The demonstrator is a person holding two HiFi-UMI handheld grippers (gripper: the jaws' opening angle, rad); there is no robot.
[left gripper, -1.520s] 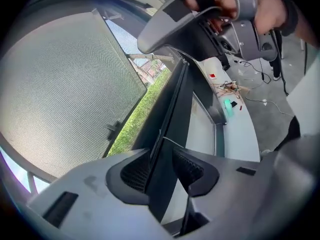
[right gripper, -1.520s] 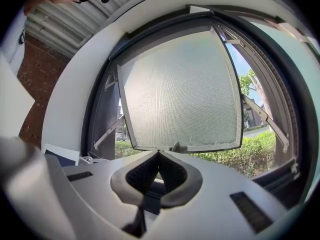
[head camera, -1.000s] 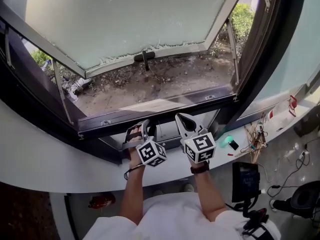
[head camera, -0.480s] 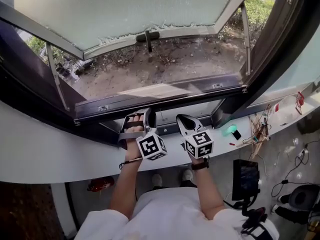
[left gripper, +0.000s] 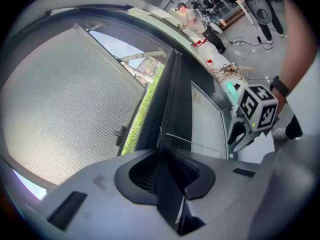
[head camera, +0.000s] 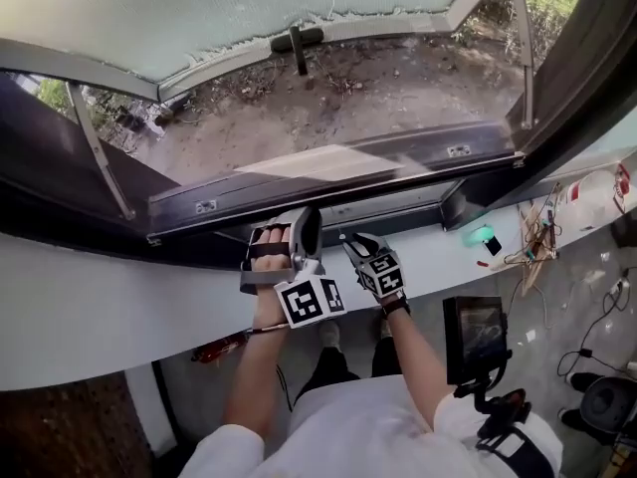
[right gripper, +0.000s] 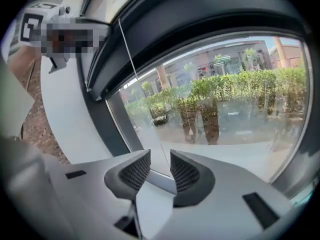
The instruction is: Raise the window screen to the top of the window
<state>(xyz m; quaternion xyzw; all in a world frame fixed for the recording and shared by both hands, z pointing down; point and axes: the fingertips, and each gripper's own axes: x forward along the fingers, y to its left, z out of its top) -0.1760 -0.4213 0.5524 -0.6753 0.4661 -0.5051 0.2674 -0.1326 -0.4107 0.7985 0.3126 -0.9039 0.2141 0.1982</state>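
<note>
The window's frosted sash (head camera: 199, 8) stands swung outward, its handle (head camera: 299, 43) at the lower edge. Along the bottom of the opening runs the dark frame rail (head camera: 328, 192). My left gripper (head camera: 307, 229) reaches up to it; in the left gripper view its jaws (left gripper: 167, 159) have just been closing and are shut on a thin dark bar (left gripper: 170, 194) that fills the gap between the pads. My right gripper (head camera: 348, 242) is just to its right, lower, by the white sill. Its jaws (right gripper: 160, 164) have just been opening and stand apart, pressing on nothing. A thin cord (right gripper: 127, 49) runs up the frame.
A curved white sill (head camera: 90, 307) lies below the frame. To the right on it are a green object (head camera: 485, 237) and tangled cables (head camera: 537, 232). A black device (head camera: 473, 332) stands on the floor. Metal stay arms (head camera: 95, 147) hold the sash; bare soil (head camera: 398, 88) lies outside.
My right gripper has dropped from beside the frame to a lower place by the sill and its jaws have parted. The left gripper stayed at the rail and its jaws drew together.
</note>
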